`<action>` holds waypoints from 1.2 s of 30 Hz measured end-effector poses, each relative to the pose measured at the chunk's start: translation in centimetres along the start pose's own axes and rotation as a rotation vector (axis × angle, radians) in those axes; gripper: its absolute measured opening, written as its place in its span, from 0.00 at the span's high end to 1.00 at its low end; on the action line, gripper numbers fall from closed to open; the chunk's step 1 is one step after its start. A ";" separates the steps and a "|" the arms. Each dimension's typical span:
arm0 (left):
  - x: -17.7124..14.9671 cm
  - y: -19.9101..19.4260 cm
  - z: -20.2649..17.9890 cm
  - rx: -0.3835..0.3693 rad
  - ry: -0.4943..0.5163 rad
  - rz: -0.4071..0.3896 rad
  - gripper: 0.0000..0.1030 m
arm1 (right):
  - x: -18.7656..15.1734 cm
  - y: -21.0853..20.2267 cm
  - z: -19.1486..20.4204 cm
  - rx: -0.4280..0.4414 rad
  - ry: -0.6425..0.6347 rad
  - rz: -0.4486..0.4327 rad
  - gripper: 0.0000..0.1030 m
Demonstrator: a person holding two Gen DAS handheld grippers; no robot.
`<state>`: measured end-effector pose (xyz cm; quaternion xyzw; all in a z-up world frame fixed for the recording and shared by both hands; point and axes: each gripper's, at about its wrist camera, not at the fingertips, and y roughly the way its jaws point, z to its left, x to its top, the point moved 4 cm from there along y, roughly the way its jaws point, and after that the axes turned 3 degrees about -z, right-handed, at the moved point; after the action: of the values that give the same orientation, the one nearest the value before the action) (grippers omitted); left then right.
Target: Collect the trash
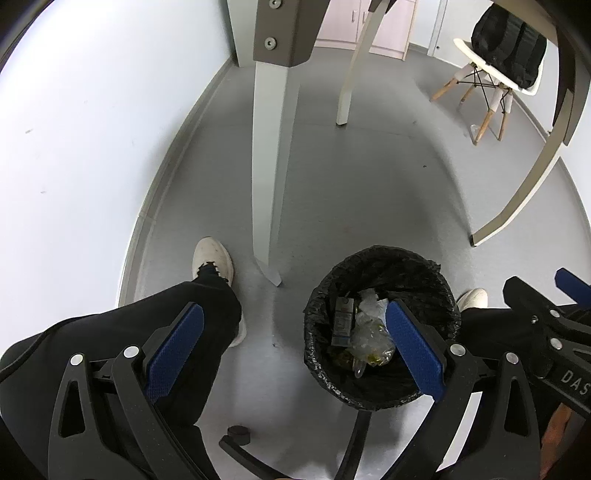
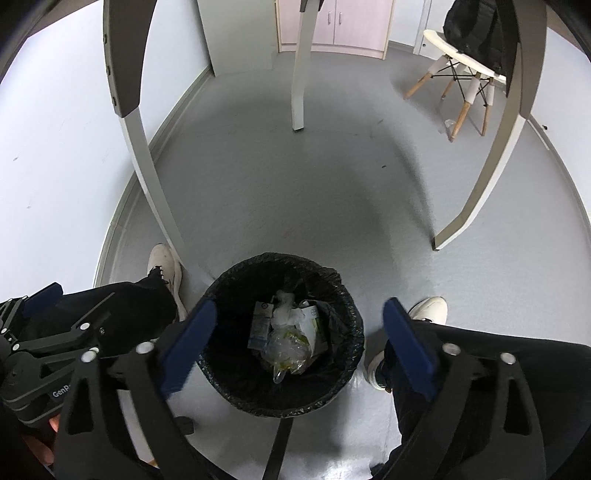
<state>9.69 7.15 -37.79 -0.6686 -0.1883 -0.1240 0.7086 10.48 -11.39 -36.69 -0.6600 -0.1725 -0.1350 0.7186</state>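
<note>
A round bin [image 2: 351, 325] lined with a black bag stands on the grey floor between the person's legs. Inside lie a crumpled clear plastic bag [image 2: 286, 349], a small carton [image 2: 260, 325] and white paper scraps [image 2: 310, 317]. My right gripper [image 2: 297, 345] hangs directly above the bin, open wide, with nothing between its blue pads. In the left wrist view the same bin [image 1: 321, 354] sits at lower right. My left gripper [image 1: 295, 347] is open too, empty, its right pad over the bin and its left pad over the person's black trouser leg [image 1: 192, 332].
Grey table legs [image 1: 267, 177] rise just behind the bin, another [image 2: 476, 184] curves at right. White shoes [image 2: 164, 264] flank the bin. An office chair base [image 1: 240, 439] lies below. A white chair with a black backpack [image 2: 465, 62] stands far right, a cabinet [image 2: 332, 26] behind.
</note>
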 end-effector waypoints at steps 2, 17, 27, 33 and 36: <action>0.0 -0.1 -0.1 -0.003 -0.004 0.001 0.06 | 0.0 -0.3 -0.4 -0.005 0.006 -0.009 0.07; -0.2 -7.5 -1.9 -0.080 0.032 -0.089 0.06 | -1.3 -8.3 -4.9 -0.102 0.087 -0.125 0.07; -0.8 -18.1 -1.2 -0.124 0.013 -0.246 0.06 | -2.5 -18.7 -5.6 -0.118 0.105 -0.247 0.07; -0.3 -25.2 -1.5 -0.150 0.024 -0.341 0.06 | -2.8 -25.8 -5.2 -0.099 0.109 -0.342 0.07; -0.1 -29.0 -1.8 -0.147 0.044 -0.391 0.06 | -2.7 -29.1 -5.0 -0.087 0.109 -0.389 0.07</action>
<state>-2.58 3.20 -11.80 -0.6665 -0.2893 -0.2872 0.6242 -3.88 -19.12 -11.97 -0.6363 -0.2516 -0.3139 0.6583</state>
